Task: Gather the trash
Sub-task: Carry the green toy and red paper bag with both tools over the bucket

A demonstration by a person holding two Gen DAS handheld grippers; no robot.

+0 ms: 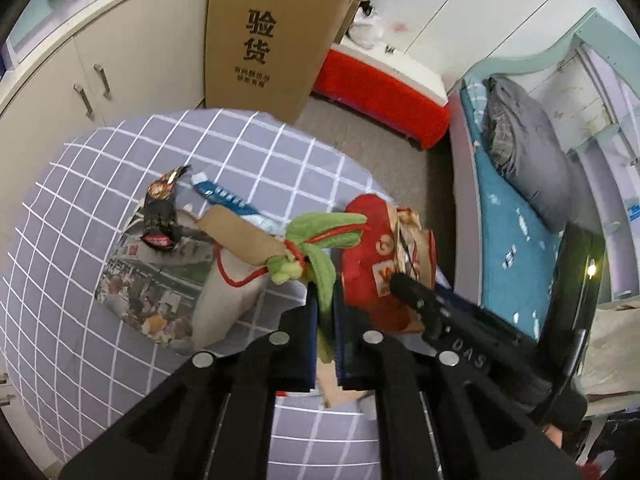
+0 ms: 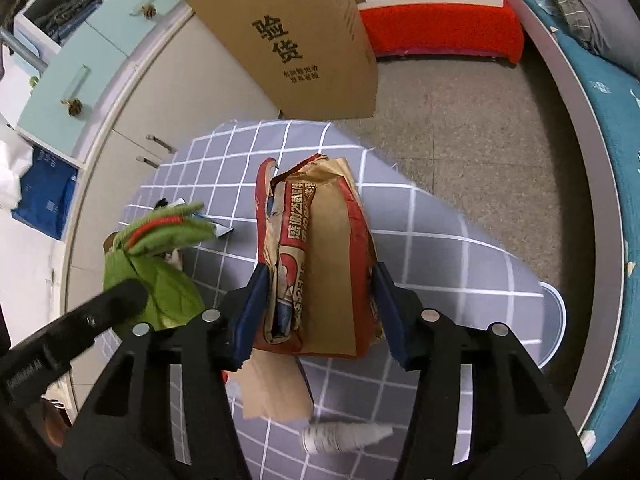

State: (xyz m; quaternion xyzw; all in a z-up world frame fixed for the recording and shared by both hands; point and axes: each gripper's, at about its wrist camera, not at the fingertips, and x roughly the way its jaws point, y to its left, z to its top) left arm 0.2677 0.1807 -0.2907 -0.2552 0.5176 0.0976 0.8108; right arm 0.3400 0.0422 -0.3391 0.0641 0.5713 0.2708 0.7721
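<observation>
My left gripper (image 1: 325, 308) is shut on a green leafy wrapper (image 1: 320, 236) tied with red string, held above the table. The same green wrapper (image 2: 160, 240) hangs from the left gripper's black finger at the left of the right wrist view. A crumpled red and brown paper bag (image 2: 328, 260) stands upright on the table, and my right gripper (image 2: 320, 312) is shut on it, a blue pad against each side. That paper bag (image 1: 364, 264) also shows right of the green wrapper. On the table lie a black snack wrapper (image 1: 162, 216), a blue wrapper (image 1: 224, 196) and a brown cardboard scrap (image 1: 240, 236).
The table (image 2: 440, 240) has a grey cloth with a white grid. A printed sheet and white bag (image 1: 160, 292) lie on it, and a white paper cup (image 2: 344, 436) lies near me. A tall cardboard box (image 2: 304, 40), cupboards, a red bench (image 2: 440, 28) and a bed (image 1: 520, 220) surround it.
</observation>
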